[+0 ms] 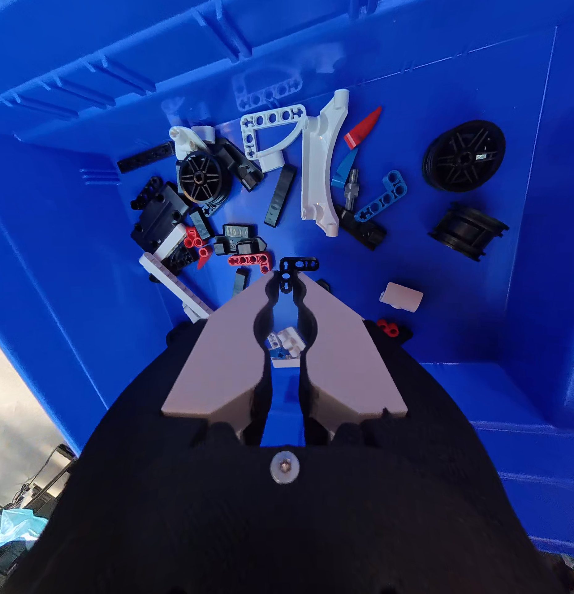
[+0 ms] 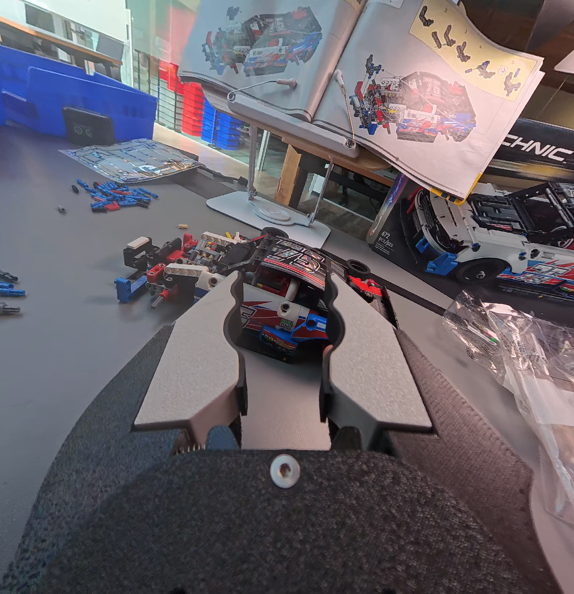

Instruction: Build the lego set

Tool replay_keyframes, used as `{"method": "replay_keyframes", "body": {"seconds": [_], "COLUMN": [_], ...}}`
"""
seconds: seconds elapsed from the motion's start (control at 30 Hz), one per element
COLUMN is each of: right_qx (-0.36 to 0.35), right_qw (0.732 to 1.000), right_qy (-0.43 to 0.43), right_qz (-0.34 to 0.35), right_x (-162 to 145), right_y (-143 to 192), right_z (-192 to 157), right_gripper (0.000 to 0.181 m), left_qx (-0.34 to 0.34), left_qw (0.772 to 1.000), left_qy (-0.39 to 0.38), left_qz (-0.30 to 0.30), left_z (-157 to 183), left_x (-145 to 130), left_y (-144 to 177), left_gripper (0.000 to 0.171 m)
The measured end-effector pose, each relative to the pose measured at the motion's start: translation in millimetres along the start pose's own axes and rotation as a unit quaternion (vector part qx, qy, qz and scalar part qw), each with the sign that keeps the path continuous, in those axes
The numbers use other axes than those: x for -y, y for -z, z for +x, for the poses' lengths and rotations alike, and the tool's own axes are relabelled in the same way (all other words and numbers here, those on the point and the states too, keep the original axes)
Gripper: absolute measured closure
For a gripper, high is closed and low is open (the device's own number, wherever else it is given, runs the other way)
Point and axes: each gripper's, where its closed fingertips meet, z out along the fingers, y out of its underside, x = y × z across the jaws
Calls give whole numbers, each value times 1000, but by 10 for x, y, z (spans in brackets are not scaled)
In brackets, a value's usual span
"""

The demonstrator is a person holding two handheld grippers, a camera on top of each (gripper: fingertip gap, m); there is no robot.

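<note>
In the left wrist view my left gripper [image 1: 287,277] is down inside a blue bin [image 1: 472,80]. It is shut on the stem of a small black angled beam [image 1: 299,265], which sticks out past the tips. Loose parts lie on the bin floor beyond: a red L-beam [image 1: 250,259], a white curved panel [image 1: 321,167], a white frame [image 1: 270,133], a blue L-beam [image 1: 383,197] and black wheels [image 1: 464,156]. In the right wrist view my right gripper [image 2: 284,279] has its jaws wide apart, closed around the body of the partly built race car [image 2: 288,313], which is tilted on the grey table.
An open instruction booklet [image 2: 391,80] sits on a metal stand [image 2: 272,212] behind the car. The set's box [image 2: 488,244] stands at the right and clear plastic bags [image 2: 520,369] lie in front of it. Blue and red pins [image 2: 118,196] and a sticker sheet [image 2: 131,160] lie at the left, by the blue bin [image 2: 54,90]. Spacing between my two grippers at the tips: around 60 cm.
</note>
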Motion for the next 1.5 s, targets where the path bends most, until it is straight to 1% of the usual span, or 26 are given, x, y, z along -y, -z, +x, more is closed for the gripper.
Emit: {"method": "replay_keyframes", "body": {"seconds": [0.1,0.13,0.17,0.23,0.27,0.3,0.37,0.4,0.47,0.5,0.57,0.6,0.63,0.67,0.73,0.77,0.87,0.9,0.97,1.03,1.07,1.17,1.3,1.37,1.4,1.5], "right_qx": [2,2,2,4,4,5,7,7,9,9,10,10,10,10,9,9,8,7,8,8,9,11,12,12,12,14], "right_qw": [1000,1000,1000,1000,1000,1000,1000,1000,1000,1000,1000,999,999,999,999,999,999,999,999,999,999,999,999,999,999,999], "right_qy": [-8,-11,-14,-20,-22,-24,-26,-26,-27,-27,-26,-27,-27,-28,-29,-30,-31,-32,-36,-41,-43,-44,-42,-42,-42,-42], "right_qz": [5,7,9,10,11,13,14,14,14,14,13,13,13,12,11,11,10,10,11,12,11,10,11,11,11,12], "right_x": [15,22,28,30,35,41,44,45,46,44,42,40,39,37,32,31,27,26,31,28,24,21,30,32,33,35], "right_y": [8,11,15,19,21,23,26,25,22,19,17,17,17,16,16,18,21,22,22,13,7,2,12,16,16,11], "right_z": [12,19,25,33,36,37,36,35,31,28,26,25,28,31,37,39,47,51,60,69,72,64,49,47,47,41], "right_gripper": [133,133,133,133,133,133,133,133,134,134,133,133,134,134,134,133,133,133,134,134,133,133,134,134,134,134], "left_qx": [-13,-38,-89,-207,-244,-251,-210,-185,-125,-105,-76,-72,-75,-72,-68,-73,-81,-93,-100,-103,-105,-120,-177,-209,-206,-137], "left_qw": [1000,999,996,978,970,967,973,977,984,987,990,991,991,992,993,993,992,991,991,991,992,991,983,977,977,988], "left_qy": [4,7,13,17,17,21,45,55,66,68,73,74,76,81,82,82,84,83,80,76,73,60,35,36,41,69], "left_qz": [-10,-12,-13,-5,13,36,82,95,108,104,91,85,77,66,51,47,54,53,43,28,23,6,-35,-40,-34,16], "left_z": [36,106,257,594,686,675,460,342,107,36,-57,-67,-57,-67,-86,-70,-72,-39,-21,2,20,110,337,407,370,32], "left_x": [-37,-49,-62,-65,-30,34,180,225,283,292,315,332,346,347,347,348,368,356,304,231,199,119,-18,-51,-39,108], "left_y": [23,38,67,188,249,276,259,239,160,110,-15,-78,-144,-212,-330,-373,-385,-376,-360,-344,-335,-292,-128,-3,37,34], "left_gripper": [166,165,160,146,143,143,143,143,139,137,122,114,101,92,86,87,105,117,136,147,157,158,157,146,144,147]}}
